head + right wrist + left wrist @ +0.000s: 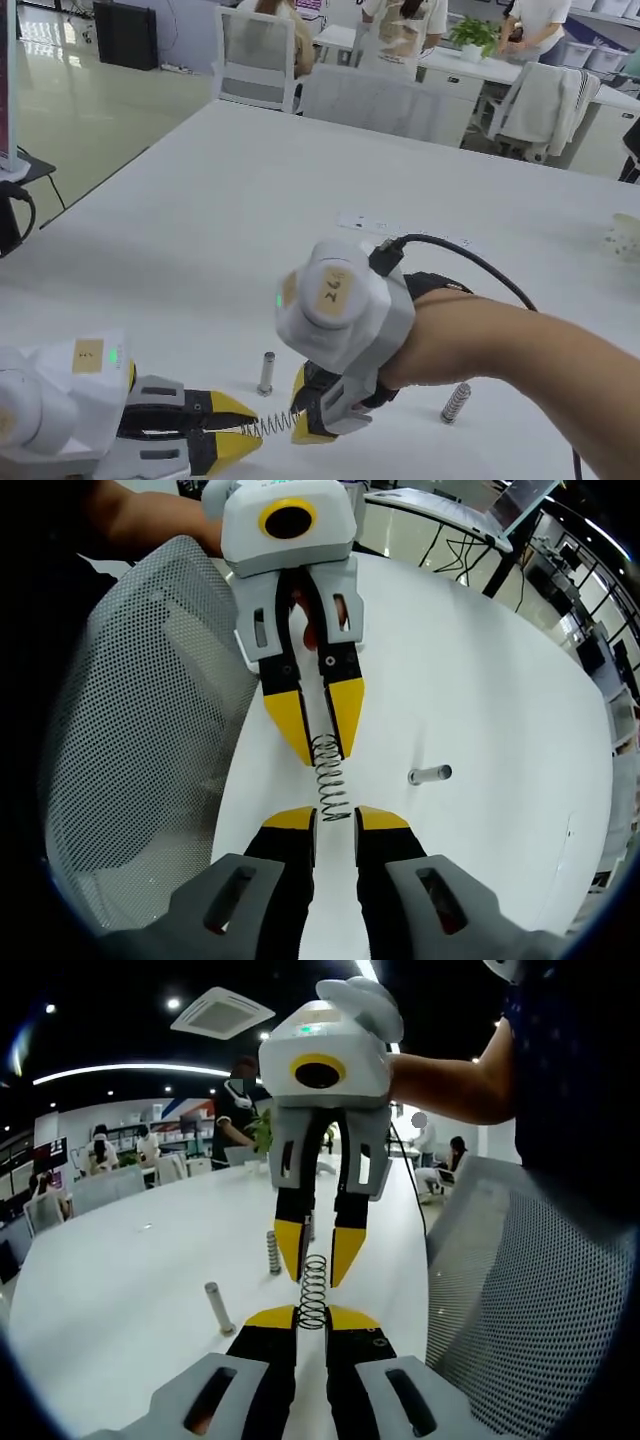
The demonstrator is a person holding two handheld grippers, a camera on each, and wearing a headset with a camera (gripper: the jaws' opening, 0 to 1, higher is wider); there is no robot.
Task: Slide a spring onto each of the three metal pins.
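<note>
Clamping one end of the spring (268, 424) near the table's (300, 200) front edge, the left gripper (257, 428) has its jaws together on it. The right gripper (301, 414) straddles the other end, jaws slightly apart; whether they pinch it I cannot tell.

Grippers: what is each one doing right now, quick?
Left gripper: shut on one end of the small coiled metal spring.
Right gripper: jaws flank the spring's other end; whether they grip it cannot be told.
</note>
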